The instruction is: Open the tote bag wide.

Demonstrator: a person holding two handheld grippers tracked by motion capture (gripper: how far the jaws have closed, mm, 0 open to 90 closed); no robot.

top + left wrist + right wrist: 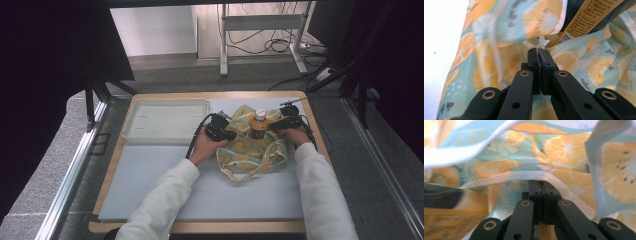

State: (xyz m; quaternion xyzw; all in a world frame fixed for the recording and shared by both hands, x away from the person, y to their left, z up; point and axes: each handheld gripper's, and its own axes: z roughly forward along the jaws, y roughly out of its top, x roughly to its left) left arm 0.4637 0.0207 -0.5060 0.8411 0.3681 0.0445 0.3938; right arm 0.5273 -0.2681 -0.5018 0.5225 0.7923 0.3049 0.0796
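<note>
At the left of the high view's tabletop lies a white tray (165, 120) on a pale mat (160, 180), and just right of it the left gripper (218, 131) is clenched on the white hem of the fruit-print cloth (252, 150), its jaws pressed together on the fabric in the left gripper view. The cloth lies bunched at centre right, around an upright bottle (258, 122) with a yellow label. Farther right, the right gripper (289, 120) is pinched on the cloth's white-edged border.
</note>
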